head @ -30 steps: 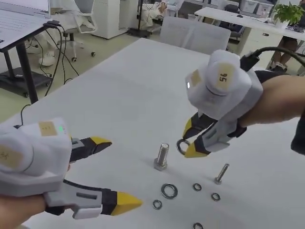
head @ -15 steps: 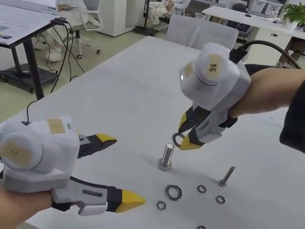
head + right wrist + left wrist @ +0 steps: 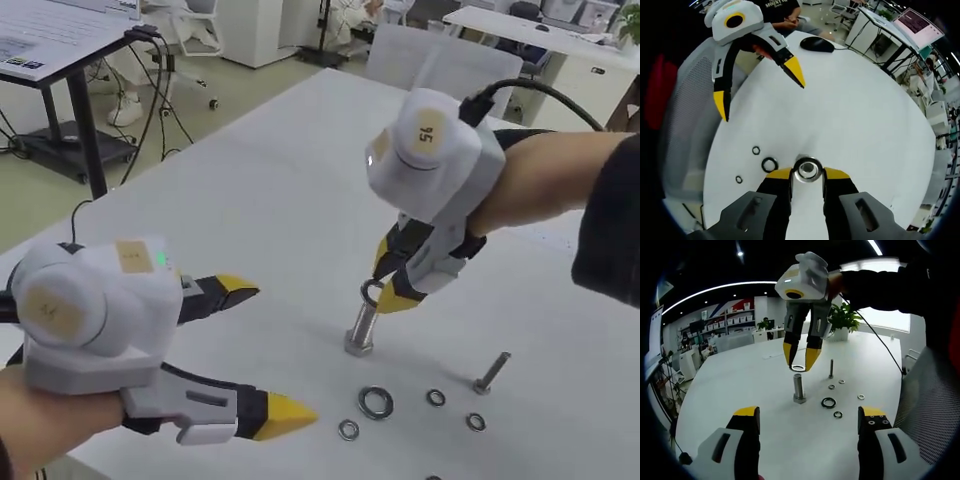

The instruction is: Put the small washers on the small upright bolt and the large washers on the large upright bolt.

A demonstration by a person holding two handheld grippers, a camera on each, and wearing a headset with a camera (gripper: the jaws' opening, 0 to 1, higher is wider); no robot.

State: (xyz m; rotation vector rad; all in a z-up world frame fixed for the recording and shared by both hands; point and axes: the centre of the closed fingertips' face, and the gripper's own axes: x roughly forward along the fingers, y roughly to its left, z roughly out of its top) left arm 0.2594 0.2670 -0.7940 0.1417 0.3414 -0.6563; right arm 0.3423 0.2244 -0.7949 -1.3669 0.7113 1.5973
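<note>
The large upright bolt (image 3: pixel 360 330) stands mid-table. Right above its top my right gripper (image 3: pixel 385 292) is shut on a large washer (image 3: pixel 371 292), held roughly level. The right gripper view looks down through this washer (image 3: pixel 807 170) between the yellow tips. Another large washer (image 3: pixel 376 402) lies flat in front of the bolt, with small washers (image 3: pixel 348 430) (image 3: pixel 436 398) (image 3: pixel 476 422) around it. The small bolt (image 3: pixel 493 372) stands to the right. My left gripper (image 3: pixel 265 350) hovers open at the lower left, holding nothing. In the left gripper view, the bolt (image 3: pixel 799 388) stands under the held washer (image 3: pixel 798 368).
The white table (image 3: pixel 250 190) stretches far and left with free room. Beyond it are a chair (image 3: pixel 440 60), desks and seated people. A dark-legged desk (image 3: pixel 70 60) with cables stands at the left. A potted plant (image 3: pixel 842 320) sits at the table's far end.
My right gripper has carried the large washer left and down, from beside the large bolt's top to just above it. The left gripper has stayed open and nearly still; the head camera shifted.
</note>
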